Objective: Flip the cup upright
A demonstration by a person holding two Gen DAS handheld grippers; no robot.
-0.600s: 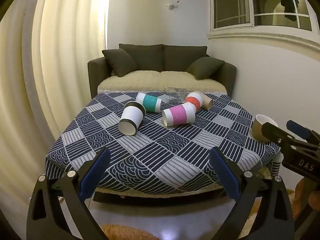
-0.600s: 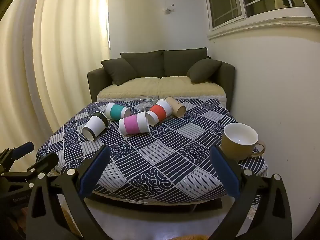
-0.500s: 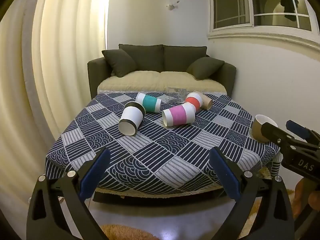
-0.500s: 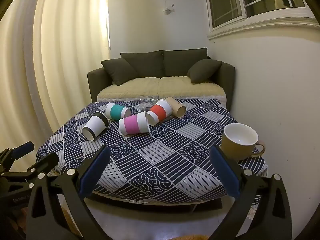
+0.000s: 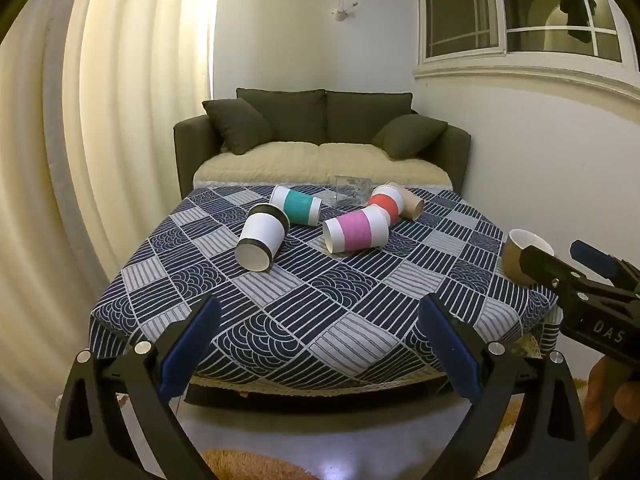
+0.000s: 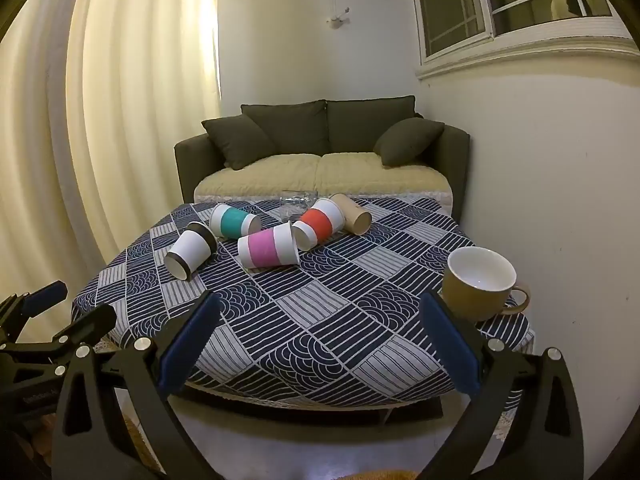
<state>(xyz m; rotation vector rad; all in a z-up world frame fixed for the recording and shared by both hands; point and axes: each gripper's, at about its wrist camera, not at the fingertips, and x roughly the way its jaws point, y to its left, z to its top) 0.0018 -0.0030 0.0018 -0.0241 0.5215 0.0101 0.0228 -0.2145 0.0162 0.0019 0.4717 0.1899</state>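
Observation:
Several paper cups lie on their sides on a table with a navy patterned cloth (image 5: 320,312): a white cup with black rims (image 5: 262,238) (image 6: 191,251), a teal one (image 5: 296,205) (image 6: 234,221), a pink one (image 5: 356,229) (image 6: 268,247), a red one (image 5: 386,202) (image 6: 320,223) and a plain brown one (image 5: 410,202) (image 6: 352,214). My left gripper (image 5: 320,344) is open and empty, in front of the table's near edge. My right gripper (image 6: 318,346) is open and empty, also short of the near edge.
A tan mug (image 6: 478,284) (image 5: 520,254) stands upright at the table's right corner. A clear glass (image 5: 352,191) (image 6: 294,202) sits at the far edge. A dark sofa (image 5: 320,136) stands behind the table; curtains hang left, a wall is right.

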